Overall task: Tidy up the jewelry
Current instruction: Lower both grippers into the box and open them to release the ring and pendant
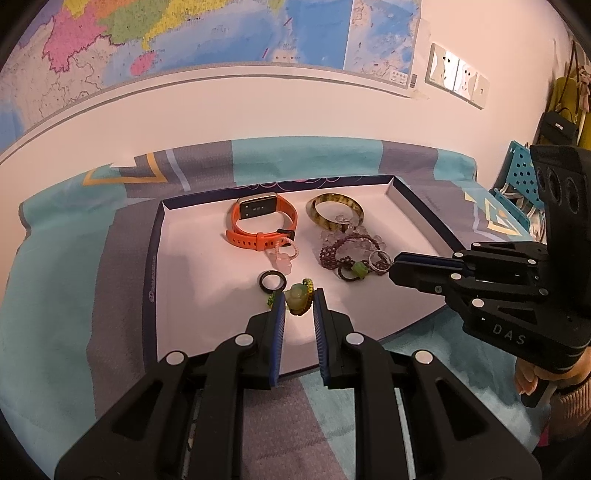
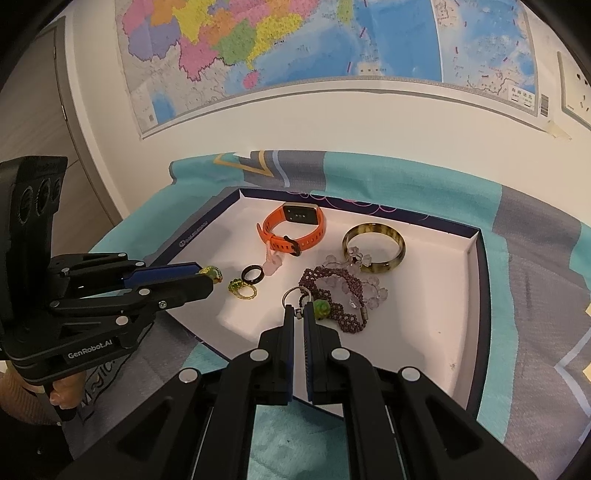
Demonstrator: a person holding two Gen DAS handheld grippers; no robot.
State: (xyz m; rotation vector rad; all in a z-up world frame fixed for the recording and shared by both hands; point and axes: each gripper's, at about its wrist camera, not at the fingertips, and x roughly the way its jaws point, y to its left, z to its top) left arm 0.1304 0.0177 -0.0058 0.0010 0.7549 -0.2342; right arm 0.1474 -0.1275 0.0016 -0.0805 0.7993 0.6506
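The jewelry lies in a shallow white-floored box lid (image 1: 162, 258) with dark blue walls, set on a teal and grey patterned cloth (image 1: 74, 302).

In the right wrist view, the right gripper (image 2: 298, 313) has its jaws drawn nearly together on the lower edge of a thin silver ring (image 2: 293, 295), which stands upright out of the tips. It looks pinched there so it can be lifted clear of the dark purple beaded bracelet (image 2: 332, 291) just at its 3 o'clock, whose green bead (image 2: 320, 309) sits against the right finger. Whether the ring is loose or linked to the bracelet I cannot tell.

In the left wrist view, the left gripper (image 1: 300, 302) stands with its jaws apart, a pale green carved pendant (image 1: 297, 301) on yellow-green beading between the tips. Its left edge is at the left pad, but a gap shows on the right, so I judge it straddled and not yet clamped. Part of the beading is hidden behind the left finger.

At the pendant's 10 o'clock lies a black ring (image 1: 272, 281). Farther back, at 12 o'clock, an orange smartwatch (image 1: 260, 221) lies with a pink charm (image 1: 282, 260) beside its buckle, and at 1 o'clock a brown-streaked bangle (image 1: 334, 214) overlapped by a clear flower-bead bracelet (image 2: 364, 286) whose outline is hard to trace.

A map (image 1: 184, 33) covers the wall behind.
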